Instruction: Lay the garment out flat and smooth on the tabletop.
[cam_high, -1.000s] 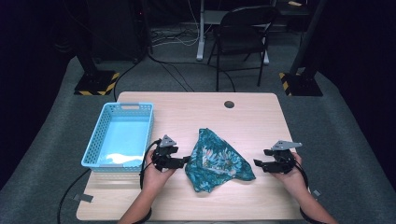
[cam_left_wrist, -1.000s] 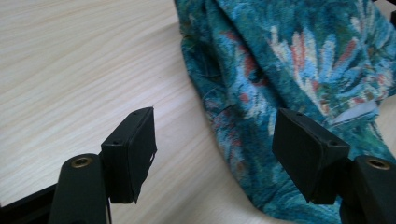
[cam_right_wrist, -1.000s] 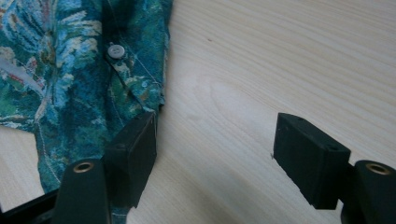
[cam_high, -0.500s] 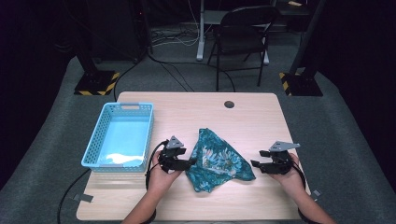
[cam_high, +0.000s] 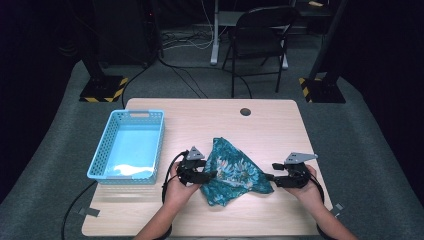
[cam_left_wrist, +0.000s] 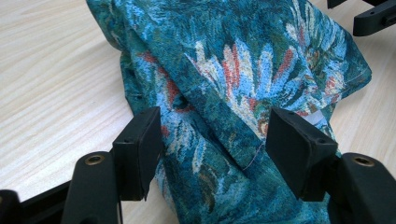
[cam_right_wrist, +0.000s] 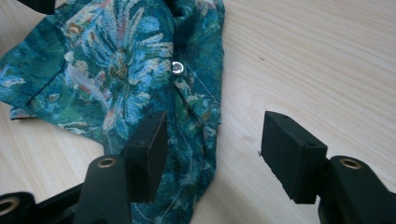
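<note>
Meanwhile, our blue basket (cam_high: 102, 153) sits at the table's (cam_high: 200, 112) left, and we can't tell whether anything lies in it. Beside it, the floral cloth (cam_high: 232, 172) lies crumpled between our left gripper (cam_high: 210, 175) and right gripper (cam_high: 270, 177), both spread though their jaws have just been closing, cloth between them unpinched.

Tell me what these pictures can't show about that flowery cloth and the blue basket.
- Teal floral-print cloth: its underside and folds, hidden by its own bunching in the high view.
- Cloth's lower edge, cut off by the frame in the left gripper view.
- Light blue plastic basket: near inside wall, hidden by its rim.
- Small silver snap: too small to read.
</note>
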